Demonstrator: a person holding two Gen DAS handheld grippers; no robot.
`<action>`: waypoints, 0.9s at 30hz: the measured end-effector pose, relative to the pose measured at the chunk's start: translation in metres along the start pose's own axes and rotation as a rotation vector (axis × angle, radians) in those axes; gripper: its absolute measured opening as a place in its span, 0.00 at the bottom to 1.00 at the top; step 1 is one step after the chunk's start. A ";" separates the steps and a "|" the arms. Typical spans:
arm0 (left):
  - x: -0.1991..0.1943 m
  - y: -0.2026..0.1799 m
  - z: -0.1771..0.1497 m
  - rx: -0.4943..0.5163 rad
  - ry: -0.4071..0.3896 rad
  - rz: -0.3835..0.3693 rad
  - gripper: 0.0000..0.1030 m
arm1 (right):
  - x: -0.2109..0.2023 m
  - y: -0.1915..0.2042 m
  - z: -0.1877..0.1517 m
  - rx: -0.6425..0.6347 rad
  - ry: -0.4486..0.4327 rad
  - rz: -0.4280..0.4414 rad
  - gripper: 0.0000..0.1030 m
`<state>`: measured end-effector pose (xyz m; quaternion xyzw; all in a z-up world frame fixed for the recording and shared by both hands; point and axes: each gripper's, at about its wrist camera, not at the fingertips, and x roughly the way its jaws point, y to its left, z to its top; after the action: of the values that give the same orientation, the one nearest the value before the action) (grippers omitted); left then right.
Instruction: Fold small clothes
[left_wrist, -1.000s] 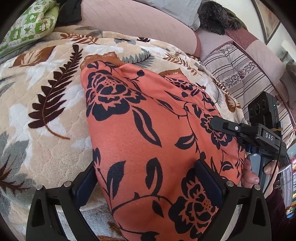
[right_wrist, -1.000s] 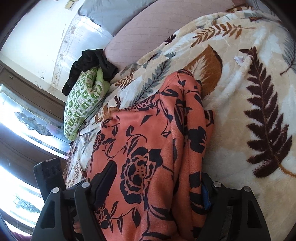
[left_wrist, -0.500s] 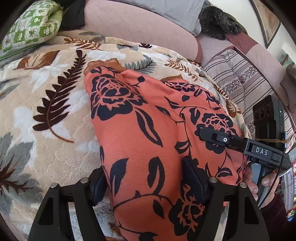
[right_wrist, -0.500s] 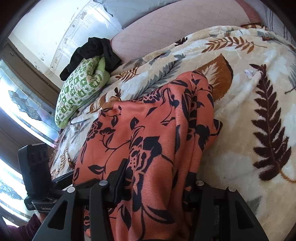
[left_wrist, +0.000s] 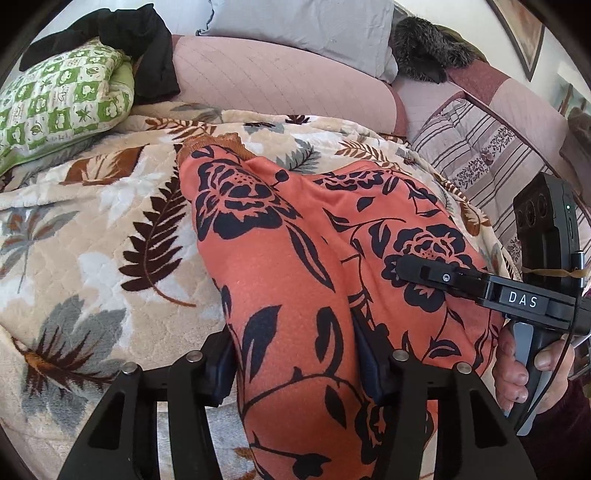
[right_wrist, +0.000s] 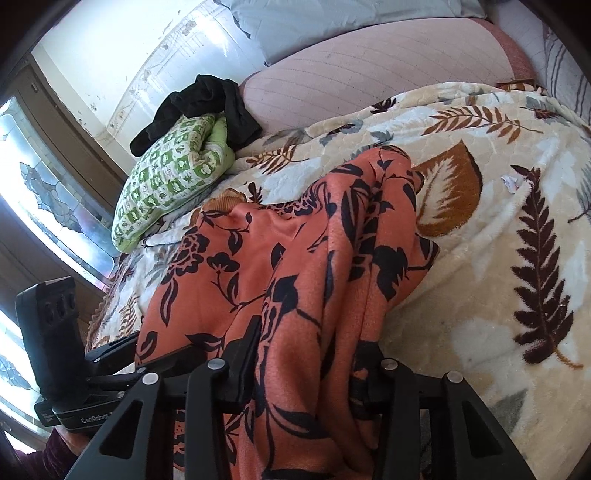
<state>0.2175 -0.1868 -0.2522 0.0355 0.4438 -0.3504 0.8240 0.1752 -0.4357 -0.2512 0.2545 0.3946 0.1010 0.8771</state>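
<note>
- Left wrist view shows the orange garment (left_wrist: 280, 266), printed with black flowers, lying lengthwise on the leaf-patterned blanket (left_wrist: 92, 236) that covers the bed; its ribbed hem sits at the far end, its near end bunches up toward the cameras.
- Left gripper (left_wrist: 295, 365) has the near edge of the cloth between its jaws, which are closing, pads already against the fabric on both sides.
- Right gripper (right_wrist: 306, 358) straddles the other near corner in the same way, its jaws narrowing on a thick gathered fold.
- Gripping both near corners at once likely serves to lift that end evenly and carry it over toward the hem for a fold.
- Farther out, a green patterned pillow (right_wrist: 166, 181) with a black cloth (right_wrist: 207, 103) on it rests against the pink headboard (left_wrist: 280, 85).
</note>
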 end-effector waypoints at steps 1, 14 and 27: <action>-0.003 0.002 0.000 -0.002 -0.003 0.008 0.55 | 0.001 0.003 0.000 0.002 -0.002 0.009 0.43; 0.024 0.036 -0.007 -0.153 0.135 0.062 0.79 | 0.041 -0.003 -0.007 0.082 0.103 0.011 0.45; 0.018 0.026 -0.004 -0.082 0.093 0.080 0.66 | 0.042 -0.003 -0.009 0.080 0.106 0.005 0.47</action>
<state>0.2367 -0.1760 -0.2751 0.0356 0.4939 -0.2965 0.8167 0.1963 -0.4191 -0.2844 0.2845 0.4437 0.1006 0.8438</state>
